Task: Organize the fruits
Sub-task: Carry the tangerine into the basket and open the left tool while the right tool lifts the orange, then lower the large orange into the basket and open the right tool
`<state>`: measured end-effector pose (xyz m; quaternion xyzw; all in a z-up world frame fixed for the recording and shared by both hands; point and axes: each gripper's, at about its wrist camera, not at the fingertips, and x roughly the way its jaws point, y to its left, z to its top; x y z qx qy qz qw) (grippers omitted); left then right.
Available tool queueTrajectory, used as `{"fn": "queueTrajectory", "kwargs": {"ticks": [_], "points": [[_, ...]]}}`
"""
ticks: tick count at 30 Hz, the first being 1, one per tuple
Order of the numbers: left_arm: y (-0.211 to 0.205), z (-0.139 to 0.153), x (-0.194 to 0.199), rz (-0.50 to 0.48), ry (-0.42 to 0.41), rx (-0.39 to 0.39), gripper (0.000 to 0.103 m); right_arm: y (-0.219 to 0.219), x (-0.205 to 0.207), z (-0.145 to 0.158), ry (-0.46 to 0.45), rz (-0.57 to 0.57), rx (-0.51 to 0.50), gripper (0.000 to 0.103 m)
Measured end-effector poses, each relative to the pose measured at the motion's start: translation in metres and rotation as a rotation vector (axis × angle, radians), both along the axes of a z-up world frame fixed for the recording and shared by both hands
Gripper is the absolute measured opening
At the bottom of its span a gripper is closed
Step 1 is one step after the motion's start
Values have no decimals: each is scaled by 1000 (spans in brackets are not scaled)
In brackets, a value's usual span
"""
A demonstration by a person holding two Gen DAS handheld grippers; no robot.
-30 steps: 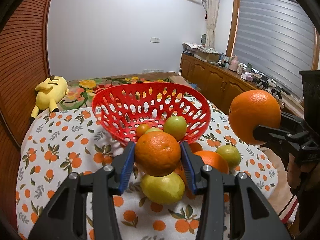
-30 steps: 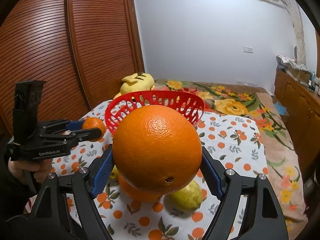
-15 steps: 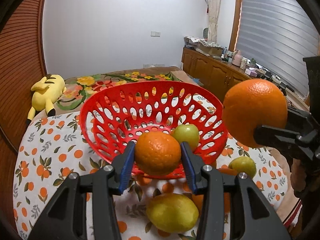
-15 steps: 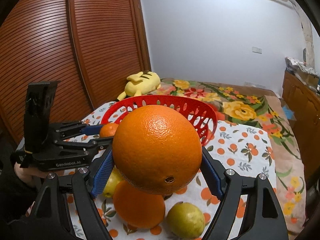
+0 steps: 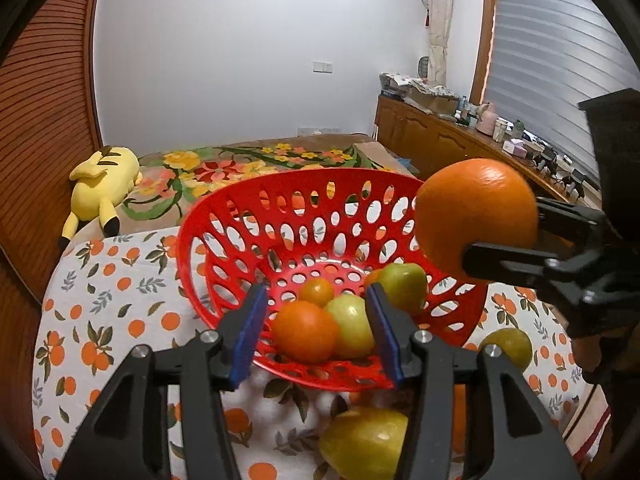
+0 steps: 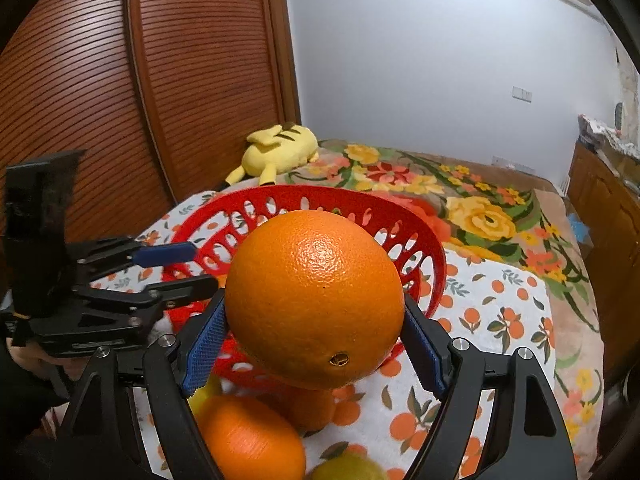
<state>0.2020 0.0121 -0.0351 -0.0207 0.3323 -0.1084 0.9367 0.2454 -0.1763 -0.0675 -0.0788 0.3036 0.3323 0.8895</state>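
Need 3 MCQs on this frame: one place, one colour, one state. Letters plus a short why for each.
1. Where is the small orange that shows between the left gripper's jaws?
A. in the red basket
B. on the tablecloth
C. on the bed

2. What colour is the plush toy behind the basket?
A. red
B. yellow
C. blue

3. What state is the right gripper in?
A. open and empty
B. shut on a lemon
C. shut on the large orange

Key: 1 A, it lies among the green fruit inside the basket, with a gap to each jaw. 2 B, both views show it yellow with dark stripes. 3 C, both blue pads press the large orange's sides, above the basket's near rim.
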Motion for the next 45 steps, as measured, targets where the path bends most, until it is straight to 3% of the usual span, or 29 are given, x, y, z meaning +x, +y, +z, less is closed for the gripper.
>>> {"fn": "queueTrajectory", "kwargs": {"ticks": [19, 45], "points": [[30, 11, 7, 56, -31, 9, 51, 42, 66, -25, 100, 10, -116, 82], [28, 16, -7, 37, -39, 22, 52, 54, 75, -38, 110, -61, -202, 84]]}}
